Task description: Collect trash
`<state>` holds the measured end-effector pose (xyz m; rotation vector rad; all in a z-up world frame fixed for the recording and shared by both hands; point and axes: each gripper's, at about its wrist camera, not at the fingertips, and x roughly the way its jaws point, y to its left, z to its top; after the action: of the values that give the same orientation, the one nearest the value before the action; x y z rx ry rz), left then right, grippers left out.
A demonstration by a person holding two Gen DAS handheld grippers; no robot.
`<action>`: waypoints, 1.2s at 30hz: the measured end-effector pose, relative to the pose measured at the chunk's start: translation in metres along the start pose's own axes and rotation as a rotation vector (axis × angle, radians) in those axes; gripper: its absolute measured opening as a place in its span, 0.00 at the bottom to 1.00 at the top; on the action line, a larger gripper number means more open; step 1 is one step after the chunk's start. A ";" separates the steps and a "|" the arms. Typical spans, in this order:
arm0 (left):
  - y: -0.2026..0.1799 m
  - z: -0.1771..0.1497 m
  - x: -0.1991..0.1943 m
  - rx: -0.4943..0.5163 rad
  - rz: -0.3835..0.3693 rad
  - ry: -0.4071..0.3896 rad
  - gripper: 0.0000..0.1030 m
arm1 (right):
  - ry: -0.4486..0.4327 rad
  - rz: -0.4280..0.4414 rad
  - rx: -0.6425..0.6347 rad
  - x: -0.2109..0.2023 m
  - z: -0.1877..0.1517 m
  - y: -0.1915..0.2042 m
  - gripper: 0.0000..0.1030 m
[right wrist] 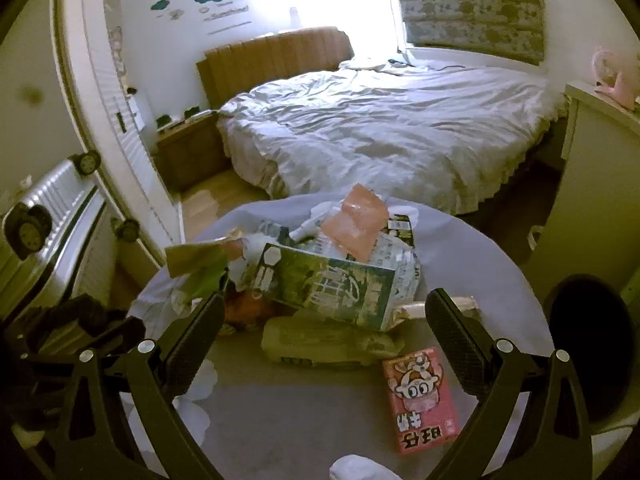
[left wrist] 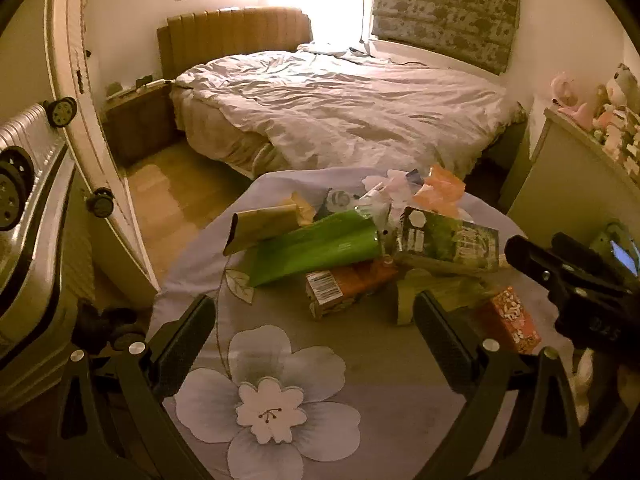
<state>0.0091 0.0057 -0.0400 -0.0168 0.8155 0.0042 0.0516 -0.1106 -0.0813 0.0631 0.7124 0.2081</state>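
Note:
A heap of trash lies on a round rug (left wrist: pixel 360 344) with a flower print. In it are a green wrapper (left wrist: pixel 316 246), a tan wrapper (left wrist: pixel 264 226), an orange carton (left wrist: pixel 344 286), a dark green box (left wrist: pixel 448 240) (right wrist: pixel 324 284), a pale green packet (right wrist: pixel 328 340) and a pink carton (right wrist: pixel 420 396) (left wrist: pixel 510 320). My left gripper (left wrist: pixel 314 332) is open and empty, hovering just short of the heap. My right gripper (right wrist: pixel 324 336) is open and empty, above the pale green packet; its body shows at the right of the left wrist view (left wrist: pixel 576 284).
A bed (left wrist: pixel 340 108) with a rumpled white duvet stands behind the rug. A silver suitcase (left wrist: pixel 28 216) lies at the left by a white door (left wrist: pixel 76 92). A white cabinet (left wrist: pixel 576 184) with plush toys is at the right. A dark round bin (right wrist: pixel 588 340) sits right of the rug.

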 end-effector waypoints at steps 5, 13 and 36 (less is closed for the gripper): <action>0.002 0.000 0.001 0.000 0.023 0.001 0.95 | -0.001 -0.002 -0.001 0.000 0.000 0.002 0.96; 0.003 -0.001 -0.001 0.003 0.047 -0.007 0.95 | 0.000 0.003 0.000 0.000 0.000 0.002 0.96; 0.004 0.000 0.002 -0.009 0.036 0.005 0.95 | -0.005 0.007 -0.007 0.001 -0.002 -0.001 0.96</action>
<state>0.0101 0.0096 -0.0412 -0.0107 0.8202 0.0424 0.0510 -0.1115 -0.0832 0.0592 0.7069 0.2168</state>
